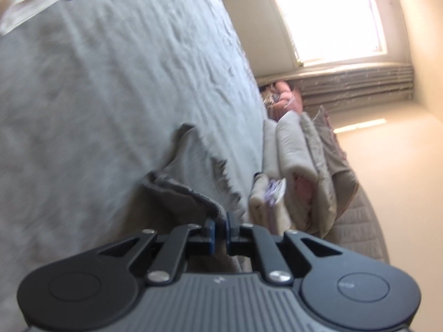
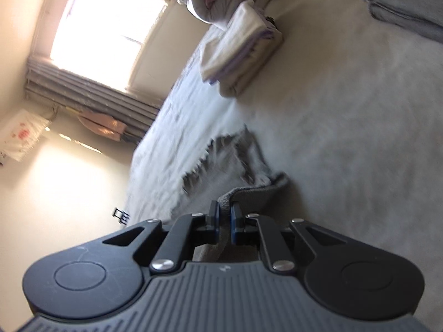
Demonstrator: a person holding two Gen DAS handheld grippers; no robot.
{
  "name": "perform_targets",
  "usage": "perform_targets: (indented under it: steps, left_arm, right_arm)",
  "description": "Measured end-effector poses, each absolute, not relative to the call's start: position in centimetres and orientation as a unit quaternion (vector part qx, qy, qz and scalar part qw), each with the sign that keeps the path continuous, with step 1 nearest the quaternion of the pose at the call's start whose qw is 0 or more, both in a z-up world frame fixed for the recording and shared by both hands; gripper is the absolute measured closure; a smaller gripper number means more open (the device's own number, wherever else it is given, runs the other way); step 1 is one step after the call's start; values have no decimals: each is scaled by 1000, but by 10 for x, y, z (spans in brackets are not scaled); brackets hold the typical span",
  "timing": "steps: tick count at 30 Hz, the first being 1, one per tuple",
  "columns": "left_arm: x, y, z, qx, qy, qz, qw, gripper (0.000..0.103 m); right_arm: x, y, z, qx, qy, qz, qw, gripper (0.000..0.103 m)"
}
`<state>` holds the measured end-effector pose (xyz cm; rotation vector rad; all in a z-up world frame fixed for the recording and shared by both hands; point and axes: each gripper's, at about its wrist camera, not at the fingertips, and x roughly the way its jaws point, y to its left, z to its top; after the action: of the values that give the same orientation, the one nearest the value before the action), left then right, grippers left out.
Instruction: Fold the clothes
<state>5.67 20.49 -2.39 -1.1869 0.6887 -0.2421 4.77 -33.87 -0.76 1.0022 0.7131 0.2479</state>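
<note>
1. Grey garment (image 1: 191, 166): thick, towel-like cloth, lying on the bed and partly lifted off it at the near edge. A ragged, blurred edge trails away from the grippers in both wrist views (image 2: 241, 163).
2. Left gripper (image 1: 220, 222): blue-padded jaws clenched on a near hem of the grey garment; the fabric rises from the bed straight into the pads. Only a thin gap shows between the pads, filled by cloth.
3. Right gripper (image 2: 224, 215): jaws likewise clamped on a folded-over hem of the same garment; a rolled edge bulges just above the pads.
4. Bed cover (image 1: 110, 83): pale grey, wrinkled, carries the garment. Both views are tilted sharply, with motion blur.
5. Folded stack (image 2: 243, 52): white, lilac and beige pieces, on the bed well beyond the garment, toward the window side. Also seen in the left view (image 1: 265, 196).
6. Second grey folded item (image 2: 404, 13) at the far right of the bed in the right view, well apart from the stack.
7. Pile of bedding (image 1: 307, 155), cream, grey and pink, at the bed's far end.
8. Bright window (image 2: 110, 27) with a ribbed radiator (image 2: 91, 94) below it; a white bag with red print (image 2: 22, 135) near the wall.
</note>
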Motion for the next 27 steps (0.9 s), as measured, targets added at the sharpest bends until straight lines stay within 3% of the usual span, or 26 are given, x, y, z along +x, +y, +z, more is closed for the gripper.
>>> perform_targets:
  steps: [9, 21, 27]
  left_arm:
    - [124, 198, -21, -562, 298, -82, 767, 97]
    - [214, 196, -81, -567, 330, -30, 754, 96]
    - [231, 198, -82, -542, 335, -60, 768, 91]
  right_arm:
    - [118, -345, -6, 491, 309, 97, 809, 93]
    - [198, -344, -58, 514, 316, 65, 795, 93]
    - [208, -350, -74, 508, 319, 50, 798, 85]
